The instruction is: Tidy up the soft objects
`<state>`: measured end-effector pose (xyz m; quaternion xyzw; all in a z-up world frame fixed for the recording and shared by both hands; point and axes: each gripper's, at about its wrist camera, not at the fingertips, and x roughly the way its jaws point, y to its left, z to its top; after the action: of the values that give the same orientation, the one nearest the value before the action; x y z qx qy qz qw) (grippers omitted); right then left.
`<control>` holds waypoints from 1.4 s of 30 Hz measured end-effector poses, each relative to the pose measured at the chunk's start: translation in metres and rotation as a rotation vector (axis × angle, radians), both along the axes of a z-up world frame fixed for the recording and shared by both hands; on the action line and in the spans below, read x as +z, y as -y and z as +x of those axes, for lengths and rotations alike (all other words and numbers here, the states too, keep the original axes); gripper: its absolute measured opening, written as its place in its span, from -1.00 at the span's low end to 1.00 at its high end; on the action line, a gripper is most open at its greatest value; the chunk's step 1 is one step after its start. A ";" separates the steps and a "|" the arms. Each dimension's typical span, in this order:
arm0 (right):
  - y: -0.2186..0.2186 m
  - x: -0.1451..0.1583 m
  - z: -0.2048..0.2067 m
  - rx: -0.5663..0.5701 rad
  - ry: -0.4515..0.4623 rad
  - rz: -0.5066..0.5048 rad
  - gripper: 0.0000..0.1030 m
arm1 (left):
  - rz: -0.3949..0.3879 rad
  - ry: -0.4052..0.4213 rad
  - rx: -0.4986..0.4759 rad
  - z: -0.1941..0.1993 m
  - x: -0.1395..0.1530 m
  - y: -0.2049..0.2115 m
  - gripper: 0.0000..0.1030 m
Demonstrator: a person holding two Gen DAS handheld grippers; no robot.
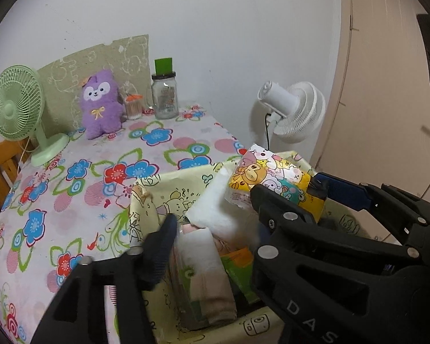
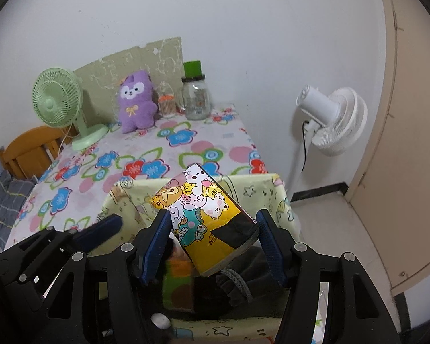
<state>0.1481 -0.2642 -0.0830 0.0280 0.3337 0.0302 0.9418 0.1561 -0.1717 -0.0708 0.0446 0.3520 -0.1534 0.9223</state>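
Observation:
A pale yellow cartoon-print fabric basket stands at the near edge of the flowered table. It holds a rolled pink-and-white cloth, a white soft pack and a dark drawstring pouch. My right gripper is shut on a yellow cartoon-animal tissue pack, held tilted over the basket. My left gripper is open over the basket; its fingers straddle the rolled cloth without gripping it. A purple plush toy sits at the table's back.
On the table's far side stand a green desk fan, a glass jar with a green lid and a small cotton-swab jar. A white floor fan stands right, by a beige door. A wooden chair is left.

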 end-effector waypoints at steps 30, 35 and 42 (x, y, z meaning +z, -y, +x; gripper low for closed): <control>-0.038 0.024 -0.062 -0.060 0.108 0.015 0.88 | 0.005 0.116 0.058 -0.056 0.028 -0.063 0.84; -0.054 0.031 -0.083 -0.040 0.153 -0.004 0.93 | -0.005 0.144 0.101 -0.075 0.034 -0.087 0.94; -0.071 0.036 -0.103 -0.005 0.198 -0.021 0.93 | -0.005 0.177 0.165 -0.093 0.039 -0.118 0.99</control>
<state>0.0456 -0.1936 -0.0467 0.0160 0.2393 0.0269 0.9705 0.0635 -0.0537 -0.0314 0.0267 0.2715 -0.0731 0.9593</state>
